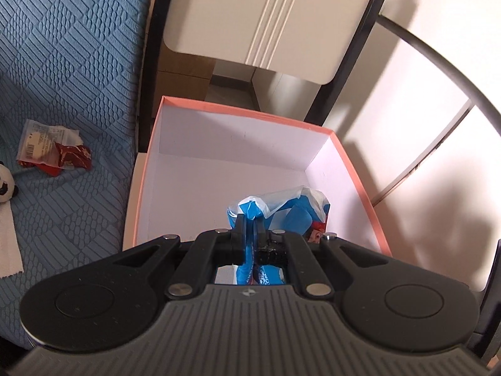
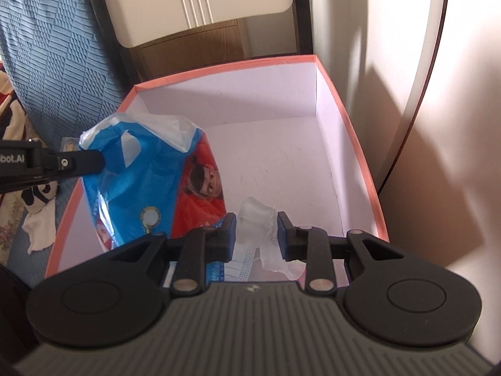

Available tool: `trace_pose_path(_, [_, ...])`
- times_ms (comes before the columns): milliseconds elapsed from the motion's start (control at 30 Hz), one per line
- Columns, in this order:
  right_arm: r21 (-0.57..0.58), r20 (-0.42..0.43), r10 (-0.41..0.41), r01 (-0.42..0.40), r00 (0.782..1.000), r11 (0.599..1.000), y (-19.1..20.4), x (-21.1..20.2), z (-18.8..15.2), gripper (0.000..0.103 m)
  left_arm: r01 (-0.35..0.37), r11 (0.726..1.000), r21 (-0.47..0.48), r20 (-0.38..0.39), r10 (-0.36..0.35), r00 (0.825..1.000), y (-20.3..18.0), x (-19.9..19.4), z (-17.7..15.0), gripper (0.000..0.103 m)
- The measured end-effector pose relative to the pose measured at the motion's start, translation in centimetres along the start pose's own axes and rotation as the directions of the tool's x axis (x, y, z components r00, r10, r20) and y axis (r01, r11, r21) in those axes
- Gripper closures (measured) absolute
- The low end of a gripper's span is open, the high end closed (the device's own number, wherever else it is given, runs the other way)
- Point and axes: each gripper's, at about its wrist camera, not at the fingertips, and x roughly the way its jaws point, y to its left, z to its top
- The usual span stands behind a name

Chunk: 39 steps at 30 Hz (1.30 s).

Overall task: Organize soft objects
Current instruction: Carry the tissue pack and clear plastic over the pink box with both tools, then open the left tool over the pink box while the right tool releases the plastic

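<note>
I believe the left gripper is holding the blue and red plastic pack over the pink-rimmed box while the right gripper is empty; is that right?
Not quite. The right gripper is not empty: a crumpled clear plastic wrapper sits between its fingers, as the right wrist view shows. The rest holds: the left gripper pinches the blue and red plastic pack over the pink-rimmed box.

Both wrist views are bright, lit by hard sunlight that glares on the pale wall [image 1: 422,72] toward 2 o'clock. Sharp dark shadows fall across it at 3 o'clock. Fisheye bending curves straight edges near the borders, and the corners look slightly soft.
</note>
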Motion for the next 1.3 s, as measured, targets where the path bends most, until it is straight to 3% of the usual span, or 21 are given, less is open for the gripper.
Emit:
trace_pose_path(233, [0.028, -0.024, 0.015, -0.014, 1.000, 1.000, -0.9, 1.1, 0.3, 0.070, -0.004, 1.000, 0.022, -0.032, 0.004, 0.999, -0.1, 1.5, -0.2, 0.098])
trace_pose_path(367, [0.042, -0.024, 0.021, -0.020, 0.999, 0.999, -1.0, 0.7, 0.5, 0.062, 0.001, 0.999, 0.037, -0.033, 0.001, 0.999, -0.4, 1.6, 0.1, 0.097])
trace_pose_path(433, [0.055, -0.021, 0.026, -0.025, 0.999, 0.998, -1.1, 0.5, 0.8, 0.052, -0.001, 0.999, 0.037, -0.040, 0.003, 0.999, -0.5, 1.4, 0.4, 0.085])
trace_pose_path(533, [0.087, -0.007, 0.025, -0.024, 1.000, 0.996, -1.3, -0.2, 1.4, 0.053, 0.011, 0.999, 0.032, -0.034, -0.010, 0.999, -0.6, 0.5, 1.0, 0.059])
trace_pose_path(567, [0.096, 0.001, 0.023, -0.023, 1.000, 0.995, -1.3, -0.6, 1.6, 0.053, 0.006, 0.999, 0.043, -0.021, -0.006, 1.000, -0.7, 0.0, 1.2, 0.058])
trace_pose_path(900, [0.054, 0.115, 0.018, -0.024, 0.993, 0.998, 1.2, -6.1, 3.7, 0.052, -0.020, 0.993, 0.117, 0.112, 0.006, 0.994, -0.5, -6.2, 3.5, 0.058])
trace_pose_path(1300, [-0.023, 0.229, 0.042, -0.038, 0.972, 0.999, 6.8, -11.7, 4.4, 0.052, -0.015, 0.994, 0.105, 0.283, -0.015, 0.959, 3.9, -15.9, 4.9, 0.058])
